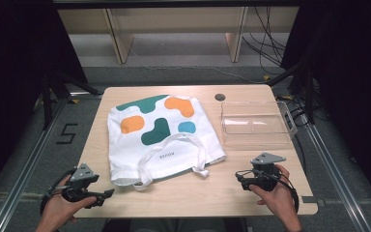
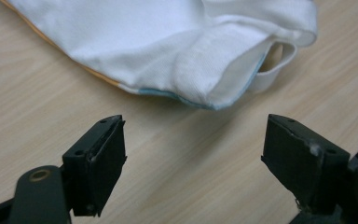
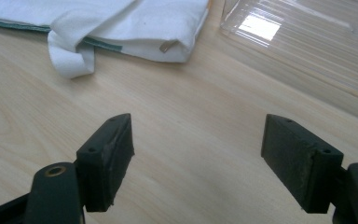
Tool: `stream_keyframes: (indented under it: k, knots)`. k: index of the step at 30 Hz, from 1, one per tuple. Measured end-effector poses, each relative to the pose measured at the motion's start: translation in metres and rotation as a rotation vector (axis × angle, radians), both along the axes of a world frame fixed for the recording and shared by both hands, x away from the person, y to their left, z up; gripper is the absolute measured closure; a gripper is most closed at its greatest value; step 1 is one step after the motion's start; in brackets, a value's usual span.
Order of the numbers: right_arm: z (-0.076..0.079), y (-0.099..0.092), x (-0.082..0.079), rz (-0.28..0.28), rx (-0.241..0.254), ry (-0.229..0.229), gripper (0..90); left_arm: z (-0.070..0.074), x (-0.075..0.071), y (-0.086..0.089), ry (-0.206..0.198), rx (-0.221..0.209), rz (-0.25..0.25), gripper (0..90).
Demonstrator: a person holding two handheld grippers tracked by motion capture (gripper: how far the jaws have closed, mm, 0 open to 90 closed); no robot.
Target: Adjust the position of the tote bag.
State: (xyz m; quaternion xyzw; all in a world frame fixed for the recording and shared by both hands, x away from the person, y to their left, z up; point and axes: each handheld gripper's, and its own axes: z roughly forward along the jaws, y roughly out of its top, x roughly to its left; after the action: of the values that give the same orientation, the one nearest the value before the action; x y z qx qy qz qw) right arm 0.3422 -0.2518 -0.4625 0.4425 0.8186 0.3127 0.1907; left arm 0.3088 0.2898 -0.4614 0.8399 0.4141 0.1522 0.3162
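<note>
White tote bag [image 1: 162,137] with teal and orange shapes lies flat mid-table; handles toward the person.

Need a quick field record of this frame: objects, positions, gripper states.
table: light wood
tote bag: white with teal, orange and blue shapes, flat at centre, handles toward the person
clear tray: right of bag, empty
dark disc: far edge, behind tray
left gripper: open, near-left, off the bag
right gripper: open, near-right, holding nothing
</note>
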Motion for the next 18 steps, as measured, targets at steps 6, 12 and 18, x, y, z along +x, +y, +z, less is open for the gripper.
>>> stream_keyframes:
  k: [6, 12, 18]
  knots:
    - [0.001, 0.003, -0.001, -0.013, 0.015, 0.023, 25.9, 0.001, 0.010, -0.011, -0.012, 0.016, -0.007, 19.3]
    - [0.001, 0.003, 0.000, -0.011, 0.005, 0.028, 25.4, -0.006, 0.026, -0.025, -0.002, 0.037, -0.002, 29.7]
    - [-0.001, 0.005, 0.001, 0.010, -0.004, 0.015, 25.4, -0.010, 0.040, -0.032, -0.002, 0.067, -0.020, 52.4]
